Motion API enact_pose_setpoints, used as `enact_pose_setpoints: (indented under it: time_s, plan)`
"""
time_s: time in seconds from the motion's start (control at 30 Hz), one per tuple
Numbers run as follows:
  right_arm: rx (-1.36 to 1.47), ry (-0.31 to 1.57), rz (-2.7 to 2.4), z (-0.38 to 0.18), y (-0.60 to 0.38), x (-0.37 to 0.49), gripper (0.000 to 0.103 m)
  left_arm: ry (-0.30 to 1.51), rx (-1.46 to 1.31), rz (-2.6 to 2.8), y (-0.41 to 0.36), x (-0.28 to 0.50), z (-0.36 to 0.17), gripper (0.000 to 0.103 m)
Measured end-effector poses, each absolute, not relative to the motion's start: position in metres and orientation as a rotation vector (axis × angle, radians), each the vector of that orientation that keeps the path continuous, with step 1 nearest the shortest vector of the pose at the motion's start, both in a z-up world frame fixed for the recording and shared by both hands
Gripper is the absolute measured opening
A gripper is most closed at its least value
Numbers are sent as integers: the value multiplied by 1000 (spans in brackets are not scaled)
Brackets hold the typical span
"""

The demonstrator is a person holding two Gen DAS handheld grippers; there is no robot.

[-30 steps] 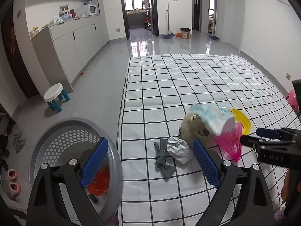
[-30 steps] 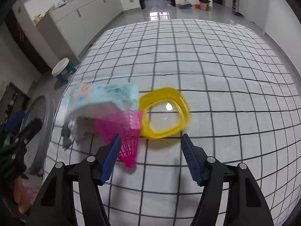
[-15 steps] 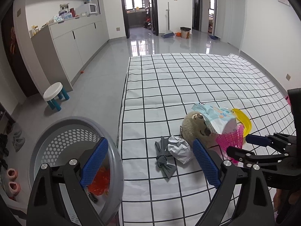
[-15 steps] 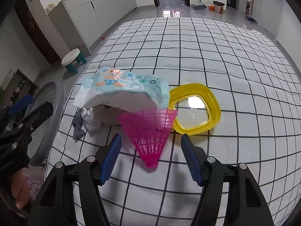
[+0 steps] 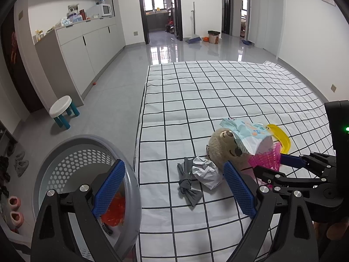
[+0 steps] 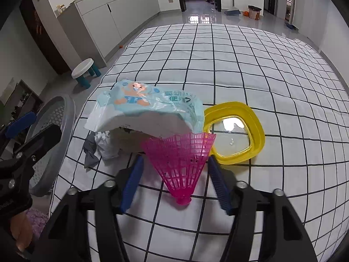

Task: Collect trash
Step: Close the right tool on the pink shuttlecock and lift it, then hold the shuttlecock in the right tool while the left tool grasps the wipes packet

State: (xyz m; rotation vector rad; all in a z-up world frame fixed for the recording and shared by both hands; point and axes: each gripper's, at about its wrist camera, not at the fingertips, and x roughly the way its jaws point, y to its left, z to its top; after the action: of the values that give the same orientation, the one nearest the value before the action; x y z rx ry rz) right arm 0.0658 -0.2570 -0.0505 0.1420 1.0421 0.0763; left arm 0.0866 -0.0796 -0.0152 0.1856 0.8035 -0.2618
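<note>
A pink plastic shuttlecock (image 6: 181,159) lies on the checked bedsheet (image 6: 240,65), skirt pointing away from me. My right gripper (image 6: 175,166) straddles it and its jaws are closing; the blue pads flank the skirt without clearly pressing it. Behind it a light-blue wipes packet (image 6: 152,107) is draped over a plush toy (image 5: 222,148), beside a yellow plastic frame (image 6: 235,135). Crumpled white paper (image 5: 206,171) and a grey cloth (image 5: 187,183) lie left of the toy. My left gripper (image 5: 173,166) hangs open and empty above the edge of the bed, next to a grey basket (image 5: 65,152).
The basket stands on the floor left of the bed and holds something orange (image 5: 113,209). A small white stool (image 5: 62,107) and grey cabinets (image 5: 87,48) are further left. Shoes (image 5: 15,209) lie at the far left. The far part of the sheet is bare.
My right gripper has come in over the shuttlecock, which now sits between its fingers, and the jaws have narrowed. The left gripper has stayed still.
</note>
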Motion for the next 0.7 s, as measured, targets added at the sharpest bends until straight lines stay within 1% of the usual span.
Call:
enact_pose_setpoints:
  time_s: [0.07,0.13,0.23,0.5,0.7]
  plan:
    - [144,1049,82,-50,-256,66,49,803,187,-261,-80,86,-15,91]
    - [147,1052,89,-50,-257,65,44,803,190,-259,-82,85,-16,91]
    - [153,1055,91,-47,-258,62,42,804,188,-261,-84,85,-15,91]
    - [198,1067,72,-44,-267,43,42,780,177,-265,-87,78,-7,91]
    - [251,1026,41,-26,-288,24,42,768,179,-264,-94,80,-5,91]
